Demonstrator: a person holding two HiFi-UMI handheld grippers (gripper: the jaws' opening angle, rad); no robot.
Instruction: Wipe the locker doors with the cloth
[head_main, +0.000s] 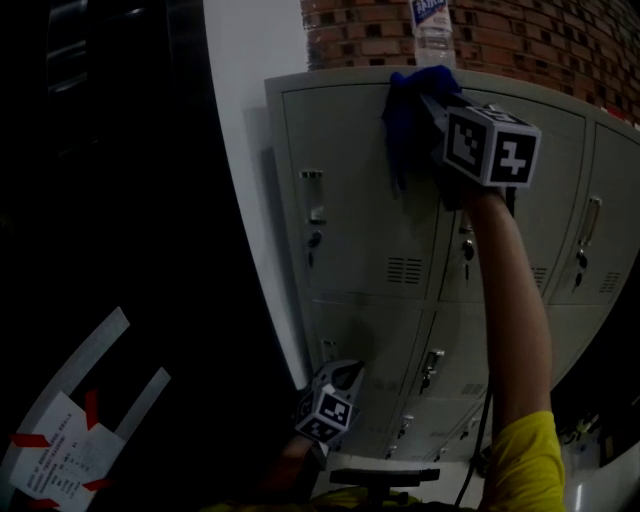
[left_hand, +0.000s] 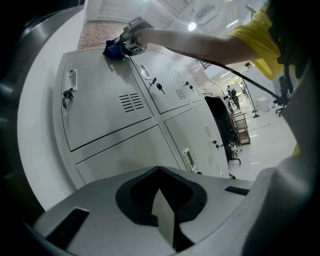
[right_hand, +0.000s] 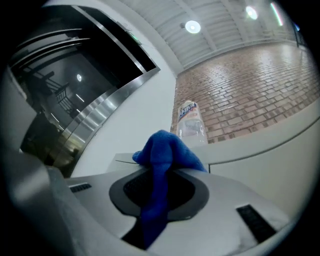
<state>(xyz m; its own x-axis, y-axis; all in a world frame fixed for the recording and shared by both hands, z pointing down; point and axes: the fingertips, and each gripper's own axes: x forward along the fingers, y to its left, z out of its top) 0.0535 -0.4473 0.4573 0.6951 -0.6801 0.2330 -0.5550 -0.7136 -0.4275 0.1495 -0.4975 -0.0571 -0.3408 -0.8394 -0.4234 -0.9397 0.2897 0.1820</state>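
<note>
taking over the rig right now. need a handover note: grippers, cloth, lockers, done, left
Right gripper: shut on the blue cloth, arm raised, with the cloth at the top right corner of the upper-left locker door.
Left gripper: shut, empty, held low in front of the lower doors.
Plastic bottle: stands on the locker top just above the cloth, so mind it.
Done: cloth is gripped and up at the door. No wipe marks show, so I can't tell how much is wiped.
Left: probably sweep down this door, then the other doors.
</note>
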